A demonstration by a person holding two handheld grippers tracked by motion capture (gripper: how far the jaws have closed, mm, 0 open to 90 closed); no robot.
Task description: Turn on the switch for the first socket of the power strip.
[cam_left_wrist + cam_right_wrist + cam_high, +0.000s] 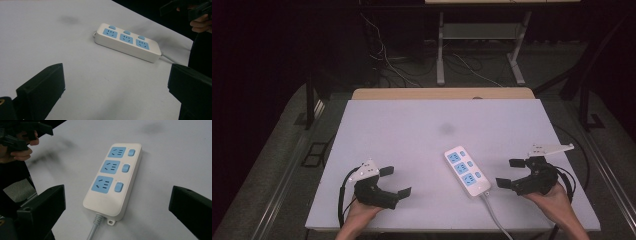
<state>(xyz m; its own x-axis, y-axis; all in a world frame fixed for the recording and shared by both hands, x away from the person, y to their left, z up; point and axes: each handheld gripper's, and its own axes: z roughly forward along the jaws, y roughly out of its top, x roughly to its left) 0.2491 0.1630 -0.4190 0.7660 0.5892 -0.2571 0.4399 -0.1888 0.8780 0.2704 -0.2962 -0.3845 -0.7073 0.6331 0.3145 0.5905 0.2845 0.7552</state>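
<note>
A white power strip (466, 171) with three blue sockets and three blue switches lies flat on the white table (412, 135), right of centre. Its grey cable (495, 215) runs off the front edge. My left gripper (395, 181) stands open at the front left, a hand's width left of the strip, with nothing between its jaws. My right gripper (510, 173) is open just right of the strip, also holding nothing. The strip (127, 41) lies ahead of the left jaws, and in the right gripper view the strip (112, 178) sits between the spread jaws, farther out.
A faint grey smudge (446, 128) marks the table behind the strip. A wooden board edge (442, 93) runs along the far side. Beyond it stand metal frame legs (440, 55) and loose cables on a dark floor.
</note>
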